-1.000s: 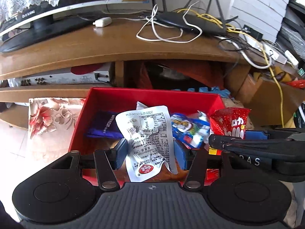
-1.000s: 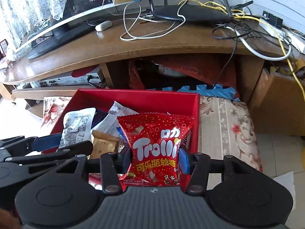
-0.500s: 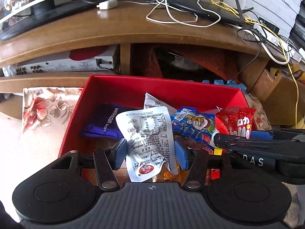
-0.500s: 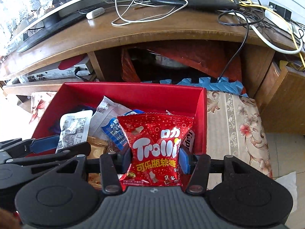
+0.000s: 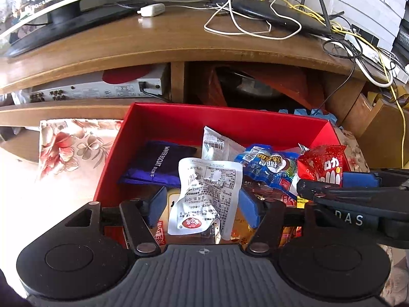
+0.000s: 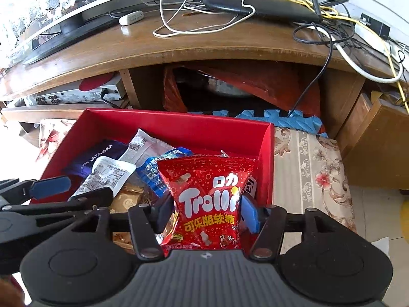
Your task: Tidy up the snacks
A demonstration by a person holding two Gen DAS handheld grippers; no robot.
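Note:
A red box holds several snack packs: a purple wafer biscuit pack, a white pack and a blue pack. My left gripper is shut on a white snack pouch and holds it over the box's near side. My right gripper is shut on a red Trolli candy bag over the box's right near corner. The right gripper also shows at the right of the left wrist view.
The box stands on a flowered cloth. Behind it is a wooden TV stand with a monitor base, a router, tangled cables and a silver player on the lower shelf. A cardboard box stands at the right.
Both grippers have moved forward and down over the red box, still holding their packs. More of the box's inside shows now.

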